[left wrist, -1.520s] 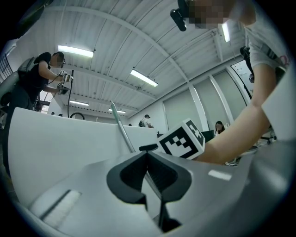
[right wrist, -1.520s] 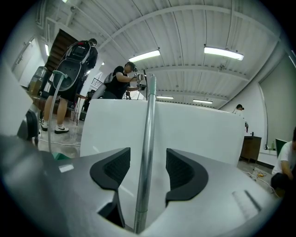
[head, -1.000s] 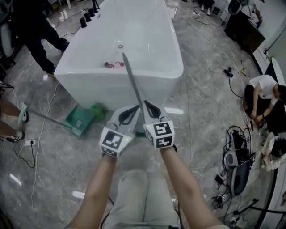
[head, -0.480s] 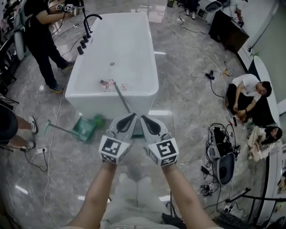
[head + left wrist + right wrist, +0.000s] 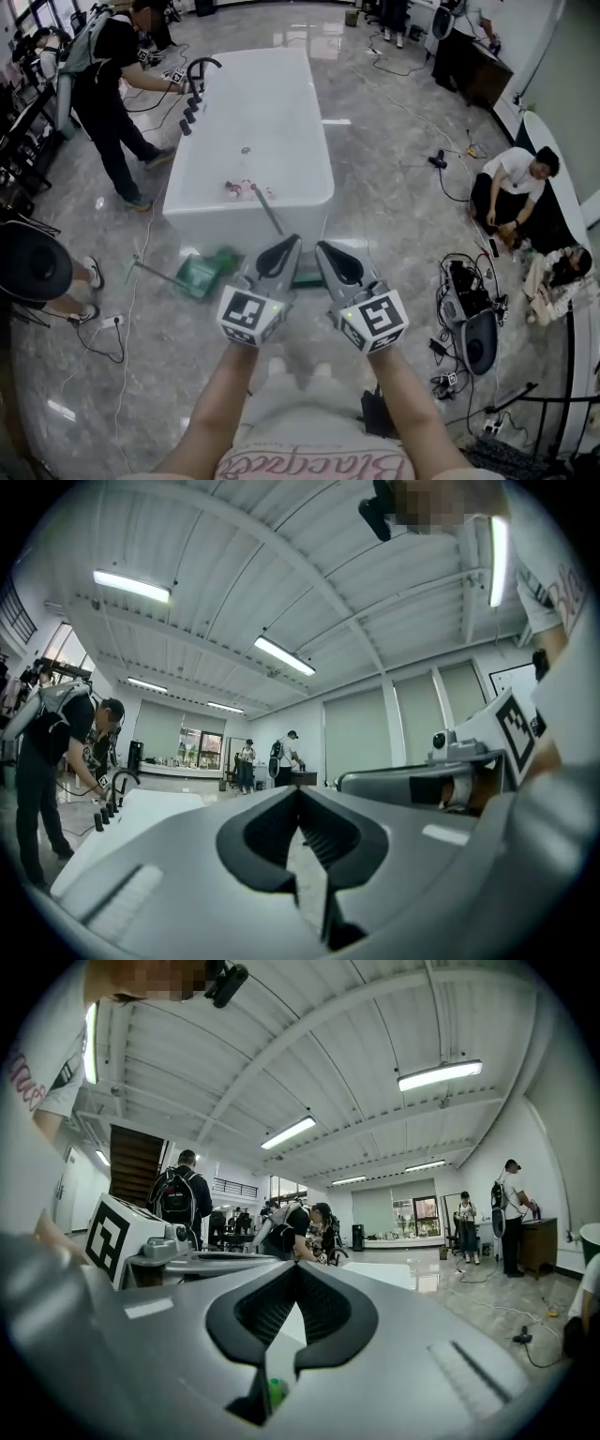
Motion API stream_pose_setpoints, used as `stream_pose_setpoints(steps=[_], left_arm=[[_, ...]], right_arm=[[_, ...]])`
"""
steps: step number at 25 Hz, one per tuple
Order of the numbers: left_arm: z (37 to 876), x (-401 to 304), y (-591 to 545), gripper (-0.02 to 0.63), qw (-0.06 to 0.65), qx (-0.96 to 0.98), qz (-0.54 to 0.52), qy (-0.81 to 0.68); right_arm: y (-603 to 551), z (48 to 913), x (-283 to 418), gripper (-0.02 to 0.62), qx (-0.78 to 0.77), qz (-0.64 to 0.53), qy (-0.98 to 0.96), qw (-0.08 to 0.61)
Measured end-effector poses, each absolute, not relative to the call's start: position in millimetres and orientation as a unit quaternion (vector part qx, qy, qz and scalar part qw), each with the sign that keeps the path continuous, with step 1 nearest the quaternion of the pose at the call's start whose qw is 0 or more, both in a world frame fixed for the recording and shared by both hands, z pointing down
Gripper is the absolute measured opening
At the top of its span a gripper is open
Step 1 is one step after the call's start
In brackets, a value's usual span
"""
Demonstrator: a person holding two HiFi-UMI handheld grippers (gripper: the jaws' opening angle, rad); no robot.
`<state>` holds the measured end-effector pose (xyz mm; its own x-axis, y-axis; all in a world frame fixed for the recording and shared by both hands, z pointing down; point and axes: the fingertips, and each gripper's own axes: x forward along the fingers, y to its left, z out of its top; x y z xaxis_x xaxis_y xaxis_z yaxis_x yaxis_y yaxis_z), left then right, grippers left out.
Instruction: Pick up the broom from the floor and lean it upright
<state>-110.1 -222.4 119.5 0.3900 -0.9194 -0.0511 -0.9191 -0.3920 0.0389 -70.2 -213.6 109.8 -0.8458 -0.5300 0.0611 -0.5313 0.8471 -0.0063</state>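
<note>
Pinching fully shut, tip against tip with nothing showing between, the left tool (image 5: 298, 791) and right tool (image 5: 296, 1267) sit side by side at the centre of the head view, each bearing a cube (image 5: 246, 316) of black-and-white square markers. From the gap between them the broom (image 5: 266, 208) slants its grey handle up-frame to the white bathtub (image 5: 272, 103); how it is gripped I cannot tell. Pink script crosses the shirt (image 5: 309, 466) at the bottom edge, upside down and not surely readable.
</note>
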Motion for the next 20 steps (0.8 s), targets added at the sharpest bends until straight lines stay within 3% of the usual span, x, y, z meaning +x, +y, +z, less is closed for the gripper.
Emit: stream_pose_setpoints(steps=[20], left_arm=[[65.7, -106.1, -201.9, 0.0, -0.055, 0.829, -0.033, -0.556]], right_arm=[[-195.5, 67.0, -82.8, 0.0, 0.241, -0.05, -0.969, 0.005]])
